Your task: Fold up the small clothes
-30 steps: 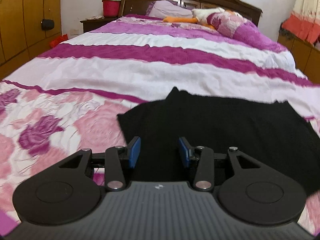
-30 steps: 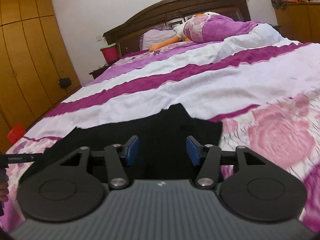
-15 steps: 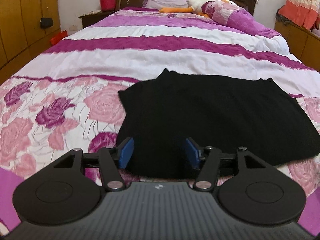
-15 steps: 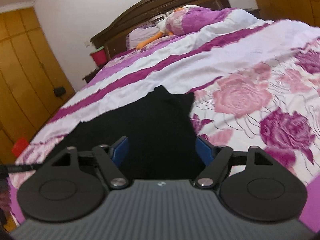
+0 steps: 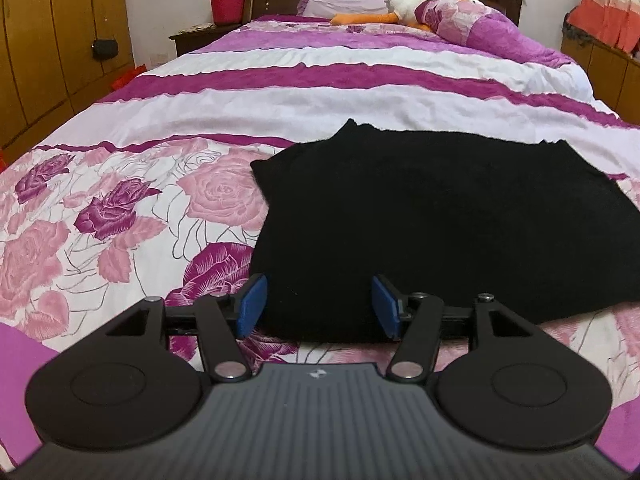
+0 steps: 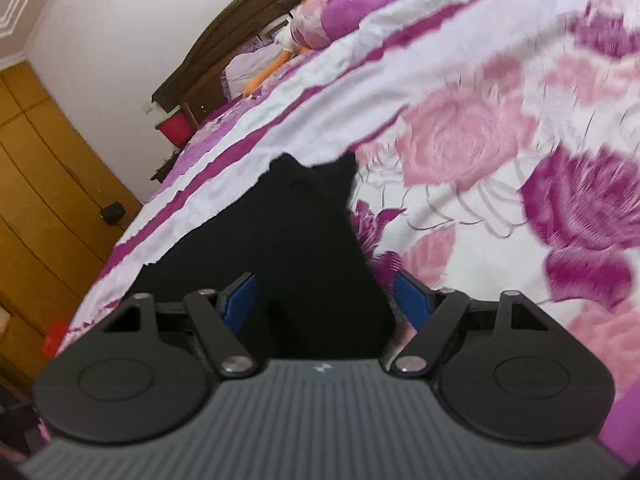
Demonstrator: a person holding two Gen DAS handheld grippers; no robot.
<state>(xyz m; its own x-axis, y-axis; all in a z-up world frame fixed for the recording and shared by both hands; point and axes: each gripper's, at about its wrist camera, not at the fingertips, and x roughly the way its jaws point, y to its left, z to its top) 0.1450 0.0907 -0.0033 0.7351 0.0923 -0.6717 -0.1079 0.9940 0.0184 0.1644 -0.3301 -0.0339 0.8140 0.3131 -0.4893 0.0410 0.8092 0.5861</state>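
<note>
A small black garment [image 5: 432, 220] lies flat on the bed's rose-patterned cover [image 5: 120, 208]. My left gripper [image 5: 318, 306] is open and empty, its blue pads either side of the garment's near left edge, just above it. In the right wrist view the same garment [image 6: 288, 240] stretches away to the left. My right gripper [image 6: 326, 300] is open and empty over the garment's near right part, its right pad past the cloth's right edge. That view is tilted and blurred.
The bed has purple and white stripes [image 5: 320, 80] farther back, with a pillow and a stuffed duck [image 5: 408, 6] at the dark headboard. A red bucket [image 5: 226, 6] stands on a nightstand. Wooden wardrobes [image 5: 48, 40] line the left wall.
Both grippers have drawn back and risen from the garment, and their jaws have opened wider. The right gripper has also tilted to the right. The garment lies still.
</note>
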